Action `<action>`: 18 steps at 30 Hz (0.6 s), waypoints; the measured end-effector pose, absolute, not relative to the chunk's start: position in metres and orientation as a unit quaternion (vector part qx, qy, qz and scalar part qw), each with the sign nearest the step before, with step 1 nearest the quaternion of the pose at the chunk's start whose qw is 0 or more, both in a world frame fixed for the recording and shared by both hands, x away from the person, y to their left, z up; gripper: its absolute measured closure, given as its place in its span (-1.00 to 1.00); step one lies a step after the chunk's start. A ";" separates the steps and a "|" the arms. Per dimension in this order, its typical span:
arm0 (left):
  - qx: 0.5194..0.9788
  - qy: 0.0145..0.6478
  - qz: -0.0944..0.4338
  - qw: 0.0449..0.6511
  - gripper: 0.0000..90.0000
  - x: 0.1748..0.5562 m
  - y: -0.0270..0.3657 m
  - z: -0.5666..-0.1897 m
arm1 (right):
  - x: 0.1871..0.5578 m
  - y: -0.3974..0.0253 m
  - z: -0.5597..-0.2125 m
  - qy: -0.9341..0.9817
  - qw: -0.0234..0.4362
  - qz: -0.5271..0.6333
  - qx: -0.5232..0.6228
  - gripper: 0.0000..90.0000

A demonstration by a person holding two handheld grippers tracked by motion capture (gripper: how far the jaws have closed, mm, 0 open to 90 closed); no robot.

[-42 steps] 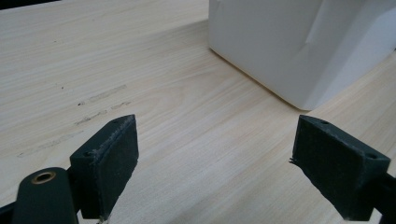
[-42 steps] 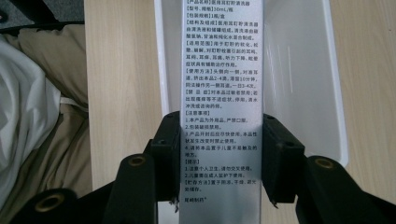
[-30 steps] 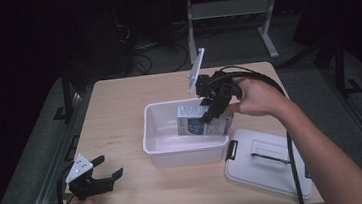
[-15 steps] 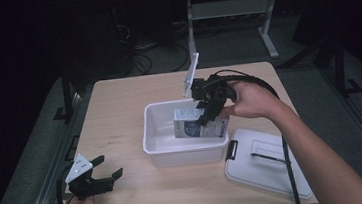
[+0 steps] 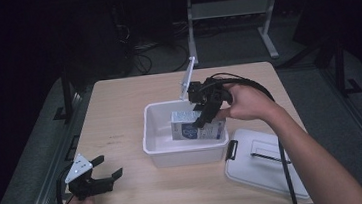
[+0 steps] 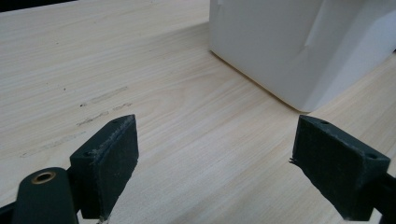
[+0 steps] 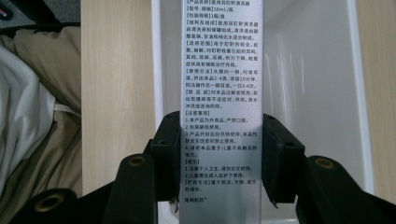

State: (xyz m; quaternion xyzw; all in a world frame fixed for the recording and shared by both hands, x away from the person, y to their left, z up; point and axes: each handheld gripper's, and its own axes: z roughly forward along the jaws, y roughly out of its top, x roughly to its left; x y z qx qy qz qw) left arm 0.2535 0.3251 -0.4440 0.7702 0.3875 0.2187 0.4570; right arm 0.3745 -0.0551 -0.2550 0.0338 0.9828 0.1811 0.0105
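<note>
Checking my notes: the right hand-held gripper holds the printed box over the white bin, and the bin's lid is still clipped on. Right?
Not quite. The lid is off, lying on the table right of the white bin, as the high view shows. The right hand-held gripper does hold the printed box over the bin.

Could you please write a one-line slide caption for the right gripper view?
Right tool clamps a printed box over the white bin on the table.
</note>
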 end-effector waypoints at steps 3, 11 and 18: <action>0.771 0.387 0.218 0.457 -0.70 0.254 0.325 -0.444 | 0.375 -0.053 -0.259 0.983 0.009 0.178 0.030 0.22; 0.769 0.388 0.219 0.459 -0.70 0.254 0.325 -0.444 | 0.376 -0.049 -0.267 0.985 0.007 0.170 0.029 0.22; 0.770 0.387 0.219 0.458 -0.70 0.254 0.325 -0.444 | 0.378 -0.047 -0.273 0.985 -0.001 0.172 0.031 0.22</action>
